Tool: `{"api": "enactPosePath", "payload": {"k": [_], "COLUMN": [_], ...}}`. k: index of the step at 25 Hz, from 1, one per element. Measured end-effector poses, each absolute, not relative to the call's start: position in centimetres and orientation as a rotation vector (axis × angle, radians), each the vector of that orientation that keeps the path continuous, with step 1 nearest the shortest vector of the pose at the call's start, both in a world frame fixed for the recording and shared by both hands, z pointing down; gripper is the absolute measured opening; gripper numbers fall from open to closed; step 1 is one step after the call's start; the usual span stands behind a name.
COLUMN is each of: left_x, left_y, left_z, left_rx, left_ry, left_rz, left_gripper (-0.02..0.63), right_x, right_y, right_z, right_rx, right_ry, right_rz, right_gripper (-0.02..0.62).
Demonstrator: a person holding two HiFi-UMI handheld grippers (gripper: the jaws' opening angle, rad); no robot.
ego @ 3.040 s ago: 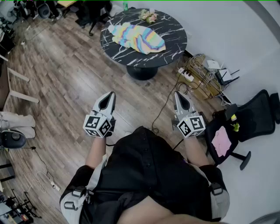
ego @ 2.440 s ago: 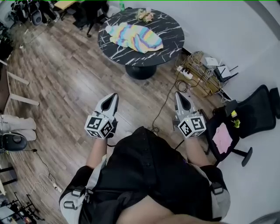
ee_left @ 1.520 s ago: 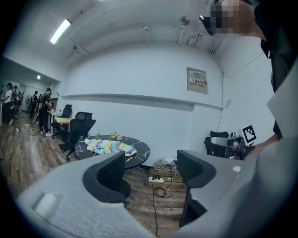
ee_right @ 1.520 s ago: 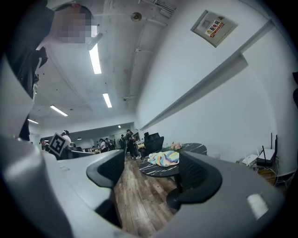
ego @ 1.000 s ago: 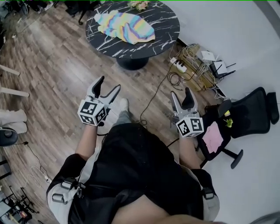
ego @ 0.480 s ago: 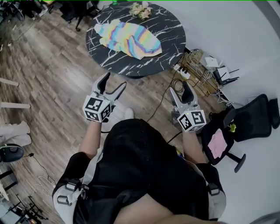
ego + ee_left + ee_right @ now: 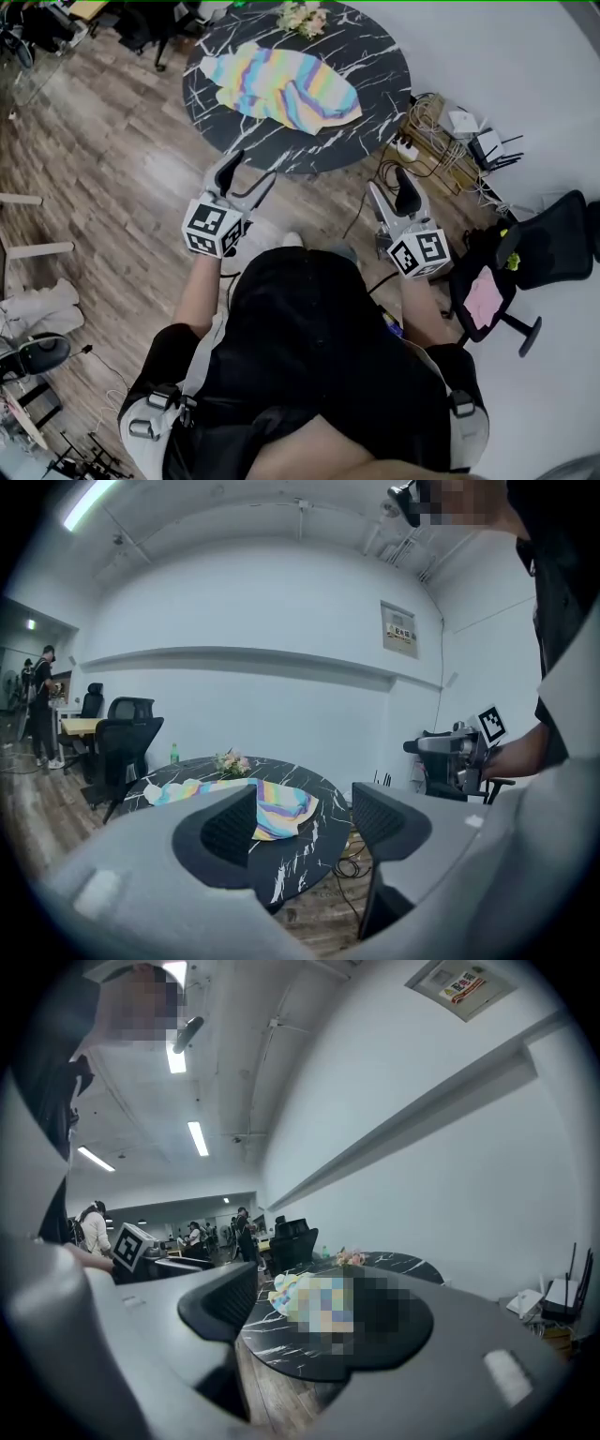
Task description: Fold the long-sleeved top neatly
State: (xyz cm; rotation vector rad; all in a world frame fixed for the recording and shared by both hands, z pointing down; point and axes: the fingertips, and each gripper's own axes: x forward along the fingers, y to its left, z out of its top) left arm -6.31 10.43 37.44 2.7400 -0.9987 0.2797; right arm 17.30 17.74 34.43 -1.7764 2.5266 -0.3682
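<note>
Left claw [image 7: 251, 169]: jaws wide apart, having just narrowed a little, with only air between them.
Right claw [image 7: 389, 183]: jaws also wide and just narrowed slightly, holding nothing.
White shoe [image 7: 270, 236]: on the floor, just below and behind the left claw.
Floor [image 7: 112, 159]: wooden boards, running from under both claws to the bench.
Cables [image 7: 427, 122]: a tangle with a power strip, ahead and right of the right claw, beside the bench.
Office chair [image 7: 553, 246]: black, to the right of the right claw; a pink item lies on its seat.
Bench [image 7: 380, 117]: round, black marbled, ahead of both claws; its near rim stands between the claws and the garment.
Long-sleeved top [image 7: 281, 84]: rainbow-striped, spread on the bench ahead of the left claw, well apart from both claws.
Flowers [image 7: 302, 17]: beyond the top, at the far rim.
Change: three seconds ago both claws were pinched together and the bench lay much farther ahead; the top lies on the bench as before.
</note>
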Motion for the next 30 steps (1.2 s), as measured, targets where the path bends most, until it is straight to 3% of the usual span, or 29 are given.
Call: {"api": "enactPosePath", "payload": {"k": [16,30], "left_x": [-1.6,6.4], "left_y": [3.1,-4.4], "left_z": [39.6,46.7], "left_rx": [2.780,2.968], "left_ry": [-0.884,-0.484], "left_rz": [0.350,0.972], "left_gripper": [0.282,0.202], "right_x": [20.3,21.8], "right_y": [11.7,0.9], "right_z": [36.7,38.8], "right_rx": [-1.798,-1.676], "right_ry": [2.514,2.632], "right_rz": [-0.459,-0.536], "right_gripper": [0.267,0.259]}}
